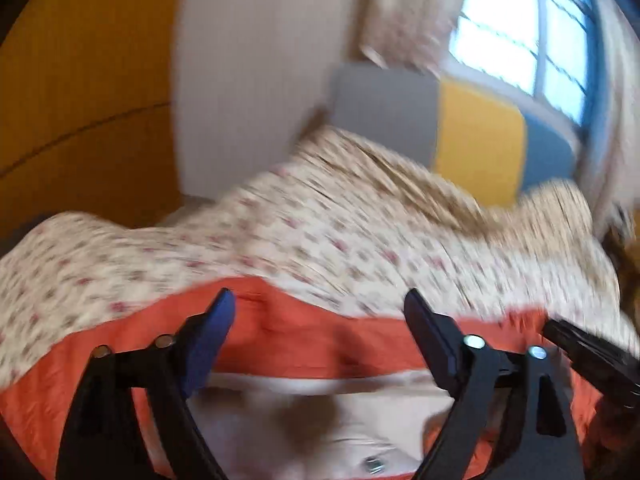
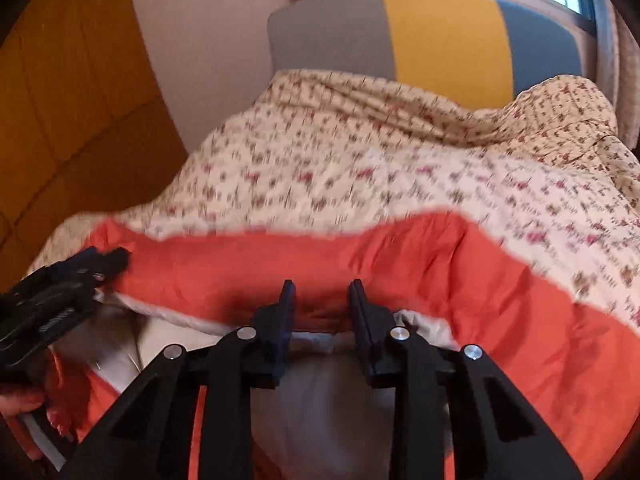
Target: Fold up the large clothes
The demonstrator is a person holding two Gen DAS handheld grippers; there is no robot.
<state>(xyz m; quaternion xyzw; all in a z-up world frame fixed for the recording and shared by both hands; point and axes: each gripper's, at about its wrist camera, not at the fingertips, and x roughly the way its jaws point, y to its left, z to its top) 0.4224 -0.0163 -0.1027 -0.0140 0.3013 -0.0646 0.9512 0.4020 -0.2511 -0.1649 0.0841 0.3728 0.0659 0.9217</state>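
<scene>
An orange garment (image 1: 304, 344) with a pale cream lining (image 1: 320, 412) lies on a floral bedspread (image 1: 280, 240). My left gripper (image 1: 319, 299) hangs just above the garment's orange edge, jaws wide open, nothing between them. A small metal snap (image 1: 374, 466) shows on the lining below. In the right wrist view the same orange garment (image 2: 460, 264) spreads across the bed, lining (image 2: 320, 392) turned up. My right gripper (image 2: 322, 287) stands over the lining's edge with a narrow gap between its fingers and no cloth pinched. The left gripper (image 2: 108, 258) is at the garment's left end.
A headboard (image 2: 444, 36) in grey, yellow and blue panels stands behind the bed, below a bright window (image 1: 516, 28) with a curtain (image 1: 408, 12). A wooden wardrobe (image 2: 60, 100) rises on the left. A hand (image 2: 18, 402) shows at the lower left.
</scene>
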